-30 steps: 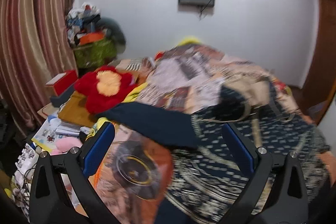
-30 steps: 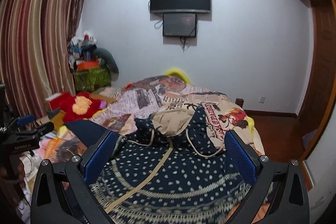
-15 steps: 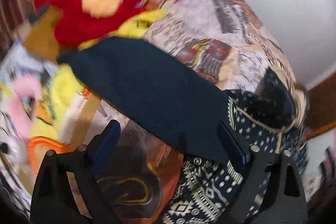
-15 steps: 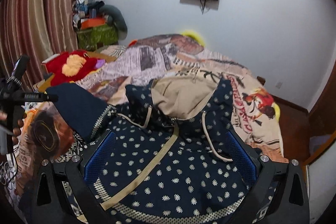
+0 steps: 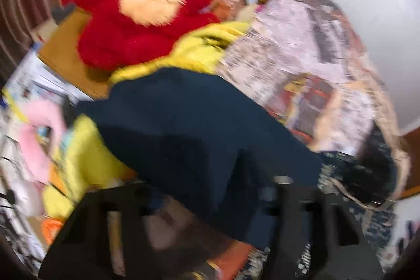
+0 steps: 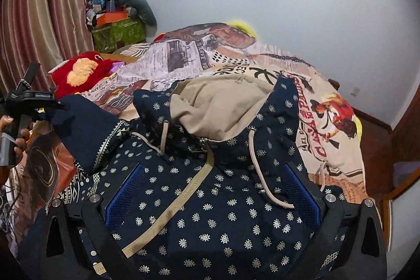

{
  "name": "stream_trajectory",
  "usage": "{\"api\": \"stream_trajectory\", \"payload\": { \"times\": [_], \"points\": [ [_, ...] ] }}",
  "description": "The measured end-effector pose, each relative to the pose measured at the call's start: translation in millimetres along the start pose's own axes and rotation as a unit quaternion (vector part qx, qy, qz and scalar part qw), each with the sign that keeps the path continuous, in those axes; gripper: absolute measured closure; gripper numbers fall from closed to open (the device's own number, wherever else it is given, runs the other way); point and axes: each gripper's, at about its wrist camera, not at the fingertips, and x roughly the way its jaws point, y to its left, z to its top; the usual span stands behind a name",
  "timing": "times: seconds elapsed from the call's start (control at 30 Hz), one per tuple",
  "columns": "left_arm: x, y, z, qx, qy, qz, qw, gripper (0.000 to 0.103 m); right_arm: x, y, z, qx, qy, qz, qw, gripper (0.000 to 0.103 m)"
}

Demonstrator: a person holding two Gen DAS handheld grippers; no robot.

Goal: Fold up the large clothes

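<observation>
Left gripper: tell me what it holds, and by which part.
The left gripper has just been closing around the hoodie's plain navy sleeve, near its cuff end. The blur hides whether the pads press on it yet.

Before me is the bed [image 6: 349, 127], covered with a newspaper-print sheet [image 6: 170, 57]. On it, near me, lies the navy hoodie [image 6: 223, 214] with small pale drops and a beige hood lining. At the far left edge I see a red plush toy [image 6: 84, 70].
</observation>
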Motion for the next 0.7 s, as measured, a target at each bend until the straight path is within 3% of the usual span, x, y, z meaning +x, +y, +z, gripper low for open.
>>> {"api": "stream_trajectory", "payload": {
  "times": [0.03, 0.1, 0.2, 0.37, 0.47, 0.7],
  "points": [
    [-0.4, -1.3, 1.8, 0.009, -0.004, 0.007, 0.9999, 0.073, -0.2, -1.3, 0.4, 0.001, 0.001, 0.0, 1.0, 0.0],
    [-8.5, -6.3, 3.8, 0.033, -0.026, 0.025, 0.9988, 0.094, -1.5, -4.6, 1.1, 0.002, 0.002, -0.003, 1.0, 0.0],
    [-28.8, -19.5, 1.9, 0.069, -0.05, 0.022, 0.9961, 0.099, -5.9, -10.6, 1.5, 0.005, 0.003, -0.002, 1.0, 0.0],
    [-78.1, -56.3, -6.7, 0.124, -0.084, -0.017, 0.9886, 0.101, -10.9, -17.3, 0.6, 0.004, 0.018, 0.005, 1.0, 0.0],
    [-113.8, -91.7, -18.2, 0.171, -0.112, -0.055, 0.9774, 0.101, -16.6, -18.3, -0.1, 0.006, 0.023, 0.014, 1.0, 0.0],
    [-182.6, -184.7, -62.9, 0.276, -0.155, -0.116, 0.9415, 0.101, -40.7, -18.5, 1.0, 0.009, 0.012, 0.022, 1.0, 0.0]
  ]
}}
